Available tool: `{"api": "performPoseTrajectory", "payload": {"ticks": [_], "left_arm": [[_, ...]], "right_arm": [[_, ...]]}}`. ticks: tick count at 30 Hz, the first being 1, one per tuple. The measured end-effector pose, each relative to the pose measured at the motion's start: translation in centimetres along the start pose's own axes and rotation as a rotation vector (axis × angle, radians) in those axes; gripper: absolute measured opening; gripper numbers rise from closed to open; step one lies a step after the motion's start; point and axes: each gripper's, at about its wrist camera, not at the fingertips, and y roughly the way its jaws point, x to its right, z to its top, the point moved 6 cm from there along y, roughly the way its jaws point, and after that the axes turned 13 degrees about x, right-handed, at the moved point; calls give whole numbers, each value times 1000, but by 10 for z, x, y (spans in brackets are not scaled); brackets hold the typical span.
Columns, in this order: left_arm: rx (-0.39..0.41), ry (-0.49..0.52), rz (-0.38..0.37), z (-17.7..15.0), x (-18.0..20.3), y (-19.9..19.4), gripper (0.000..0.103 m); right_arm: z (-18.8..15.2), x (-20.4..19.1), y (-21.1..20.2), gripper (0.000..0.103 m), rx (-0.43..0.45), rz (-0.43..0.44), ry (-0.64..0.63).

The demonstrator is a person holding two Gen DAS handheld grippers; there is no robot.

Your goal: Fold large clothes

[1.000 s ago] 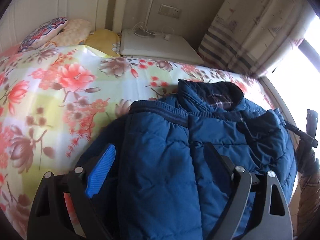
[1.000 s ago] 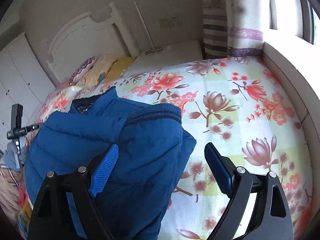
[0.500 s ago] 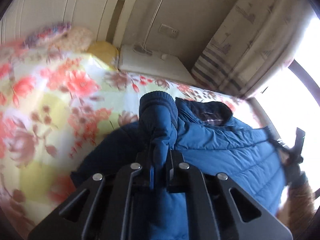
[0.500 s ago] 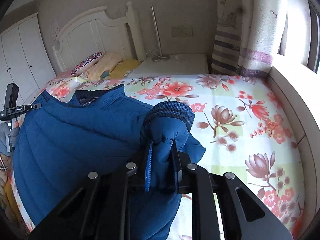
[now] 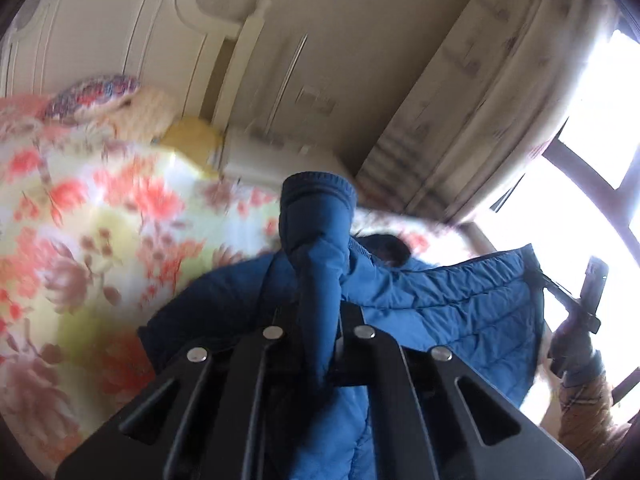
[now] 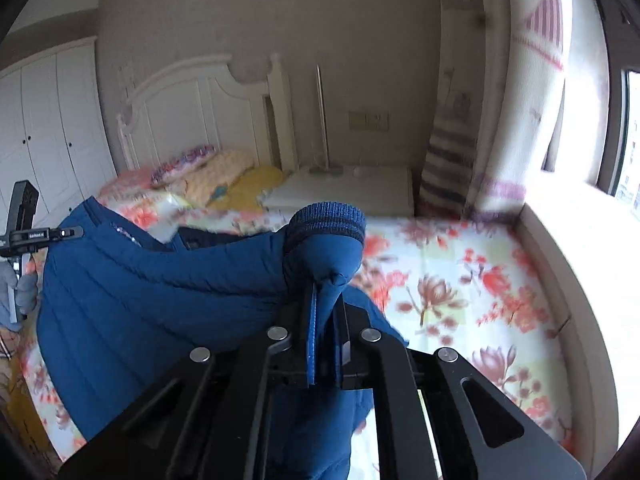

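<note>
Both sleeves of the blue puffer jacket (image 6: 132, 300) are now pinched; a second ago each gripper stood wide apart over the flat jacket; now the left gripper (image 5: 320, 320) is clamped on one sleeve, its ribbed cuff (image 5: 318, 190) poking up at 12 o'clock; the right gripper (image 6: 326, 312) is clamped on the other sleeve below its cuff (image 6: 328, 220); the jacket's body has lifted off the floral bedsheet (image 6: 460, 280), sagging toward 8 o'clock in the right view, where before it lay spread.
</note>
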Motion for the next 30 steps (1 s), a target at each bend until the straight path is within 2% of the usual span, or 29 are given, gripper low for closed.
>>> {"api": "performPoseTrajectory", "payload": {"ticks": [2,5,6,8,9,10,11,12,13,15,17,20,21,22,23,25,27,29,30], "left_arm": [[-19,-69,12,30,-8,-4,5],[-93,-139,107,47,-42,29,6],[-122,-160,128,45,-54,48,6],[-181,-138,203,31,-73,84,6],[-209,-147,236,18,-81,102,6],[-256,-140,289,-7,-94,123,8],[-264,-129,312,-19,-100,132,12],[-255,-141,315,-31,-105,137,16],[-217,-174,301,-34,-111,135,16],[-190,-205,284,-32,-116,128,15],[-179,-200,274,-32,-118,126,15],[-178,-158,310,-32,-115,128,22],[-179,-133,339,-32,-114,129,29],[-179,-121,364,-32,-114,127,40],[-176,-113,397,-31,-116,127,46],[-169,-125,416,-30,-115,125,65],[-136,-155,409,-26,-118,116,70],[-64,-189,406,-17,-119,96,74],[-28,-214,380,-11,-118,82,78]], "right_arm": [[33,-2,16,7,1,-9,-13],[42,7,76,7,-115,-43,-6],[31,12,107,7,-186,-72,-3],[-3,18,148,7,-307,-125,21],[-33,22,170,7,-386,-169,19],[-58,23,183,7,-435,-185,19],[-79,22,192,7,-456,-177,33],[-90,22,193,7,-424,-182,45],[-91,23,191,7,-404,-185,53],[-90,26,188,7,-395,-177,71],[-91,32,190,7,-396,-169,101],[-93,28,188,8,-382,-179,104],[-94,28,187,8,-375,-188,103],[-94,29,186,8,-371,-204,103],[-94,32,182,9,-369,-215,104],[-95,37,181,13,-369,-236,122],[-92,44,173,16,-367,-229,175],[-85,47,159,16,-335,-203,219],[-78,49,147,16,-315,-167,249]]}}
